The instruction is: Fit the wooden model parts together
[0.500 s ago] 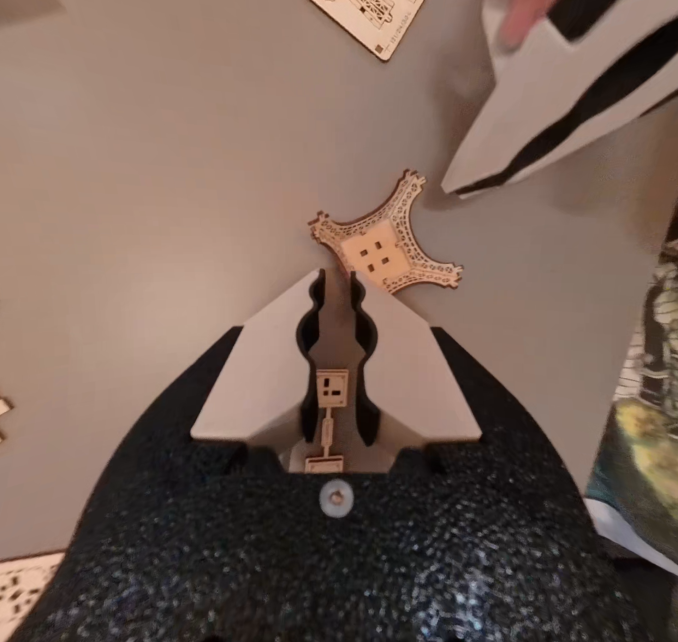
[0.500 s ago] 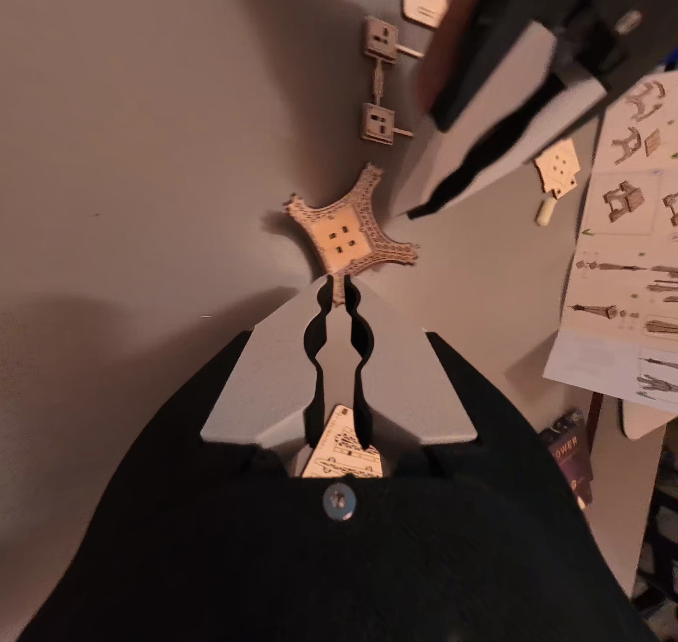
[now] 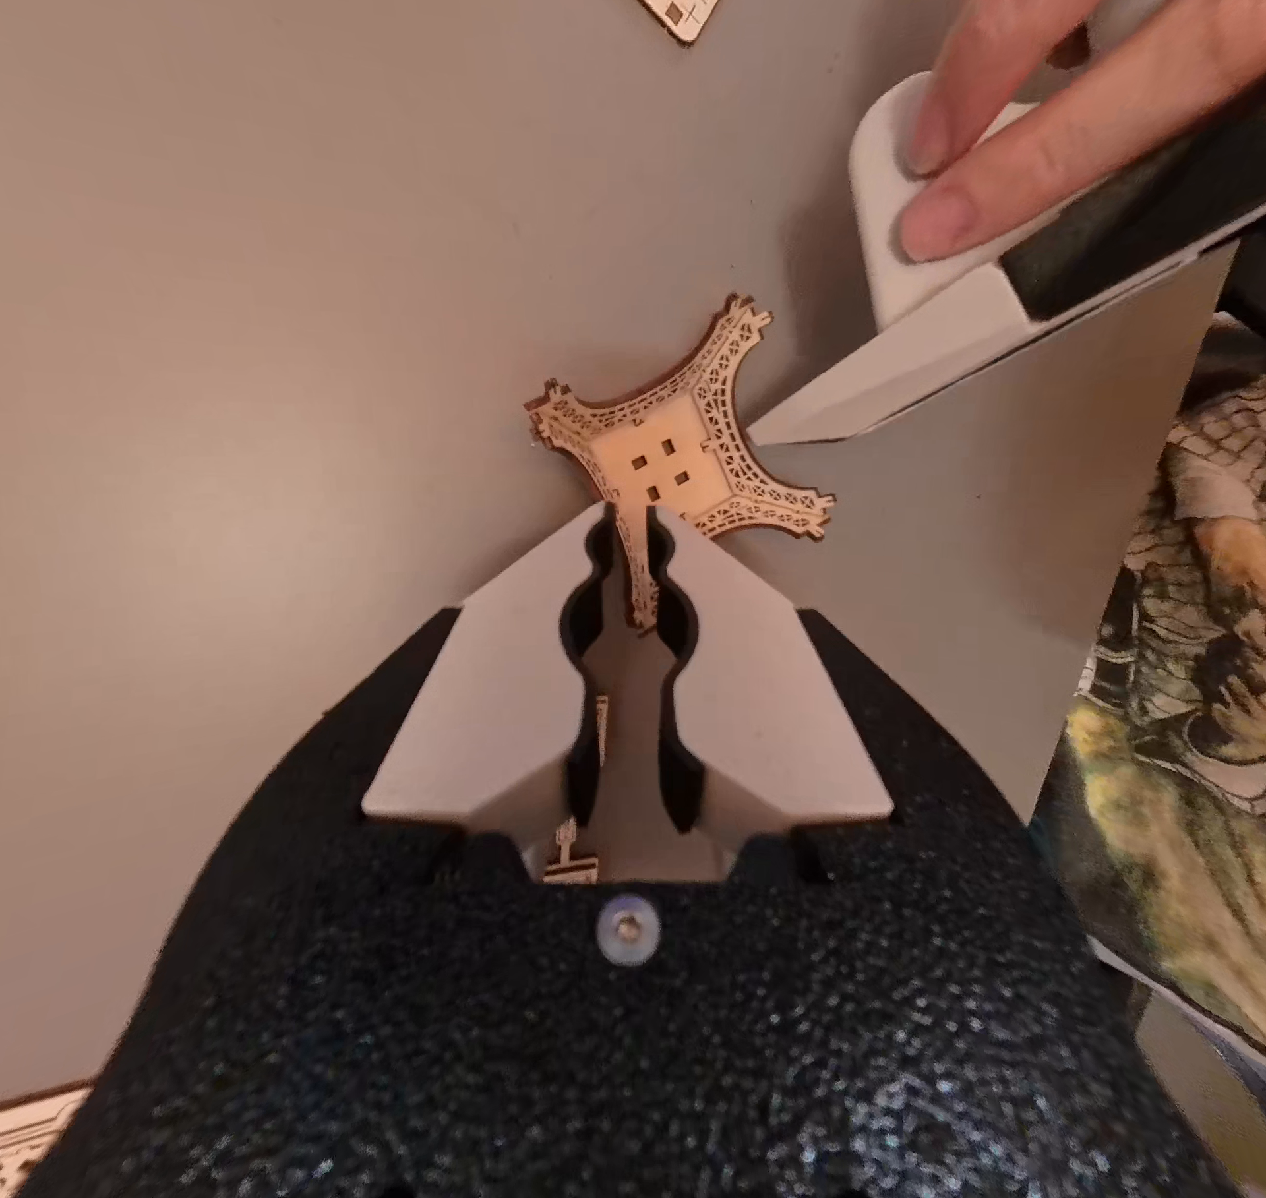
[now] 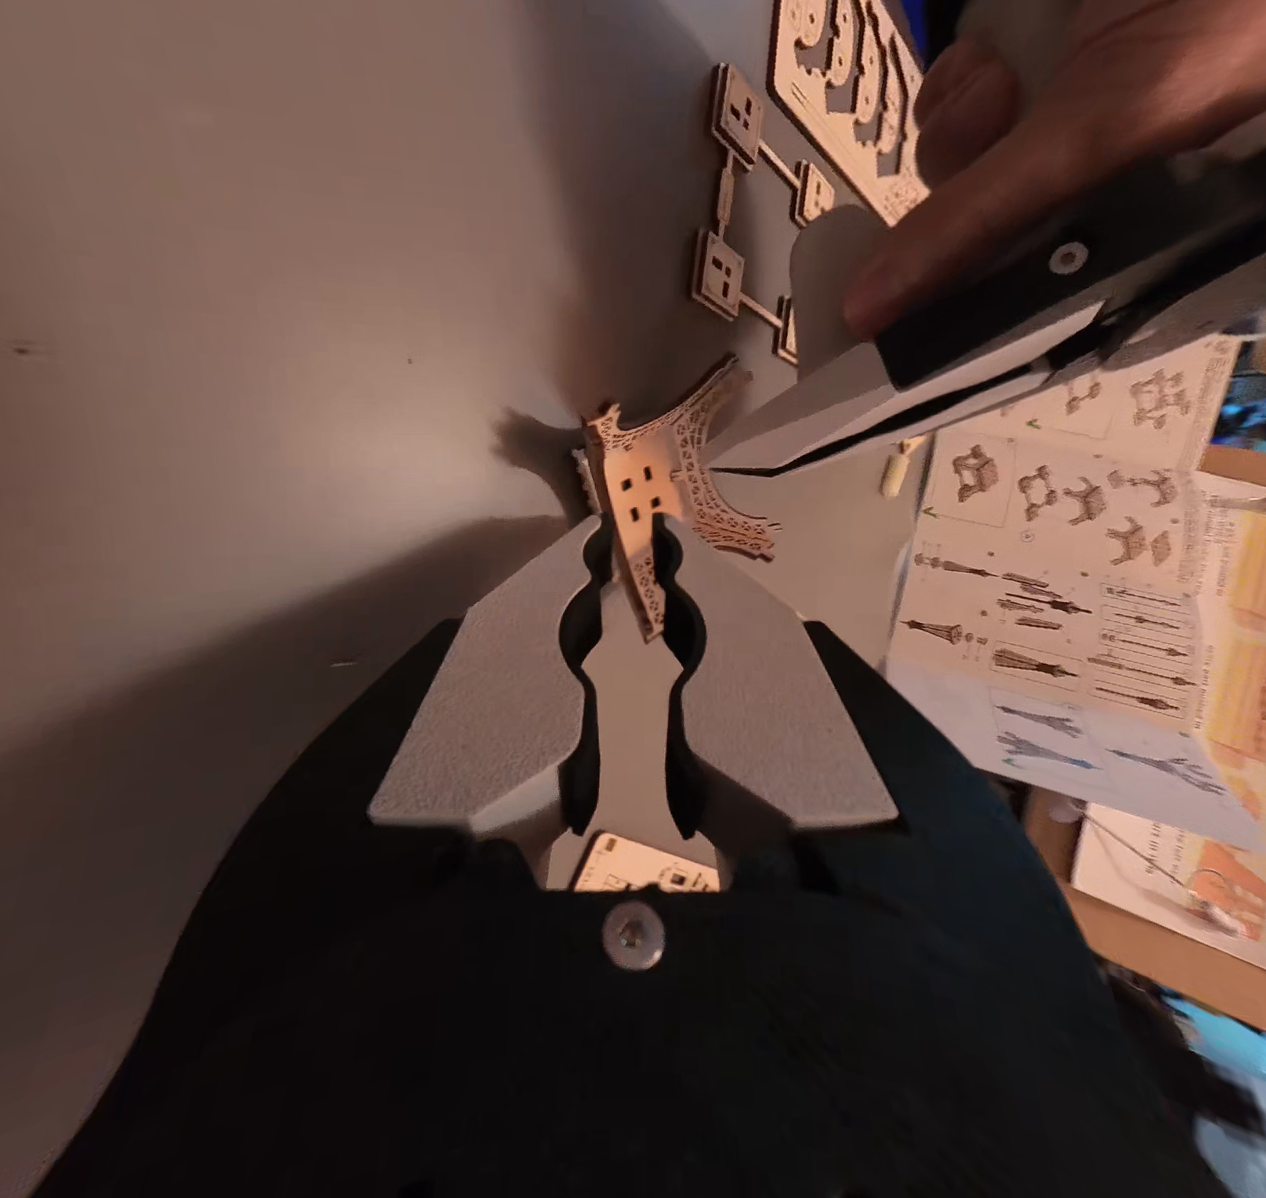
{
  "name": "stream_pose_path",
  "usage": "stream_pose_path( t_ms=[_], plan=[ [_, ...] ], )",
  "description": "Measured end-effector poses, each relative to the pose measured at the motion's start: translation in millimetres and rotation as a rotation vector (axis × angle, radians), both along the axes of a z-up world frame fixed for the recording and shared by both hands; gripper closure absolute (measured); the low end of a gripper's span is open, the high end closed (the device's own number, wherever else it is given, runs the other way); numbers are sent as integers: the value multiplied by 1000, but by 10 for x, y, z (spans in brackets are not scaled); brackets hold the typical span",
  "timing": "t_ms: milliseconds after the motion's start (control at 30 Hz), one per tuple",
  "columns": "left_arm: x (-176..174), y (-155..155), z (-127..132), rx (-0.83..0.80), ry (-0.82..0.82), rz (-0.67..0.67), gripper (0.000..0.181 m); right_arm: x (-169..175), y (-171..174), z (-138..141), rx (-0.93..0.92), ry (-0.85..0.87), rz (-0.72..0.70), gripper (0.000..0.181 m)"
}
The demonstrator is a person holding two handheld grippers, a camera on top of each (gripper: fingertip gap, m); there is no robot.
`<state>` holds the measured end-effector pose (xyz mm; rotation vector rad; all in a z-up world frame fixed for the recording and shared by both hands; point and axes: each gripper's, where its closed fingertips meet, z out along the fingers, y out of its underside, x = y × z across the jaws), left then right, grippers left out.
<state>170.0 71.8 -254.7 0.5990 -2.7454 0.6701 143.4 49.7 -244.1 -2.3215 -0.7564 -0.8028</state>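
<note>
Both hand-held grippers, left (image 3: 627, 511) and right (image 4: 630, 521), pinch legs of the wooden tower base (image 3: 675, 463); it looks light, thin and brittle. Better to hold it near the solid centre plate.

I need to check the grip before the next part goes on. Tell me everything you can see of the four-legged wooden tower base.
The tower base is pale, thin laser-cut wood: a plain square platform with four small rectangular slots, from which four curved, lattice-cut legs splay out to the corners. The left gripper is shut on the leg pointing toward its camera. In its own view the right gripper also pinches a leg. In the right wrist view the piece stands steeply tilted rather than flat. Whether its far legs touch the grey table cannot be told.
</note>
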Motion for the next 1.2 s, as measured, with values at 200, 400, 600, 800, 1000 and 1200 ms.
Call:
stream_pose_path(
  t_ms=[200,400,600,800,1000,1200],
  plan=[
    [60,17,-4,-16,2,7,179,47,56,-59,-69,-57,25,174],
    [166,64,-18,31,-28,27,177,121,93,-68,-128,-112,25,181],
    [275,63,-36,83,-65,34,173,147,103,-48,-128,-103,-3,181],
    [252,24,-88,113,-2,32,177,147,92,-26,-117,-103,-5,173],
    [230,-20,-92,108,10,32,179,100,174,-70,-89,-81,16,169],
    [201,-13,-43,94,31,17,180,86,207,-79,-99,-36,-5,181]
  ],
)
